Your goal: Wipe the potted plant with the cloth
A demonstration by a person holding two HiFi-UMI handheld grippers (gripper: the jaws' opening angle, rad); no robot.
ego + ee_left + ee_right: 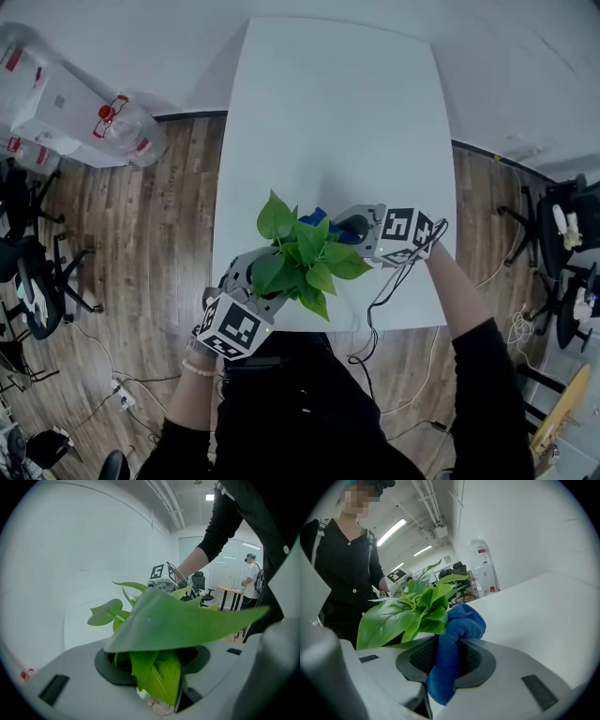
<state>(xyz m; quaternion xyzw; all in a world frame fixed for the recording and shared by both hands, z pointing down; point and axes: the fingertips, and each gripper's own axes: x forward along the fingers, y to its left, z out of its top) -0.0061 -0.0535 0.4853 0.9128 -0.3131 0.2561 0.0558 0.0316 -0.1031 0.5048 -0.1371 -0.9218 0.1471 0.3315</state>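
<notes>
White table (328, 112) on wood-plank floor (141, 234). Black office chairs (33, 281) at left, water jugs (127, 127) beyond. Ceiling strip lights (391, 532) lit.

Brightness: bright and even in all three views; the white table (337, 141) is almost washed out
Source: strip lamps (393, 530) at 11 o'clock in the right gripper view; a ceiling panel (210, 497) at 1 o'clock in the left gripper view
Shadows: soft and faint
Distortion: strong fisheye; black corners in both gripper views; floorboards (141, 234) bend at 9 o'clock
Focus: potted plant (178, 620) soft near the lens; cloth (454, 634) fairly crisp
</notes>
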